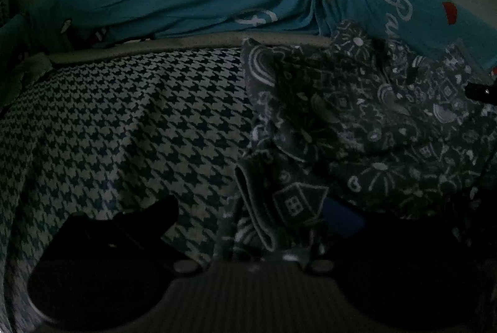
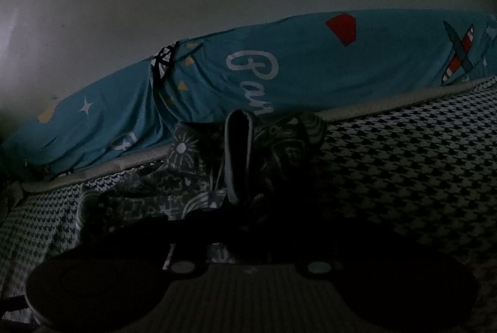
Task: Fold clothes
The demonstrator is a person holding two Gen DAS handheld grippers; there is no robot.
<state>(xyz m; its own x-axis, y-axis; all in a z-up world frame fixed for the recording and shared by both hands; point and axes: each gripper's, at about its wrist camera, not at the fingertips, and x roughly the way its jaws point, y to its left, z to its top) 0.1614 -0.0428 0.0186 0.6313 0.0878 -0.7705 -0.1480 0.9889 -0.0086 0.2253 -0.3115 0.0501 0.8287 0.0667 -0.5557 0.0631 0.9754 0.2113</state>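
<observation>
Dark patterned garment (image 2: 217, 165) on houndstooth sheet (image 2: 403, 152)

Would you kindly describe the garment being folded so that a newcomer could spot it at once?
Start at the teal printed sheet along the wall, then drop to the houndstooth bedcover in front. The dark grey doodle-print garment lies crumpled there; white houses, suns and hearts set it apart from the bedcover's regular check.

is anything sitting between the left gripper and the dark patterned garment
Nothing visible does. The left gripper is open, with a hemmed edge of the dark patterned garment already lying between its fingers. Only houndstooth bedding lies to the left, and the blue printed sheet is behind.
</observation>
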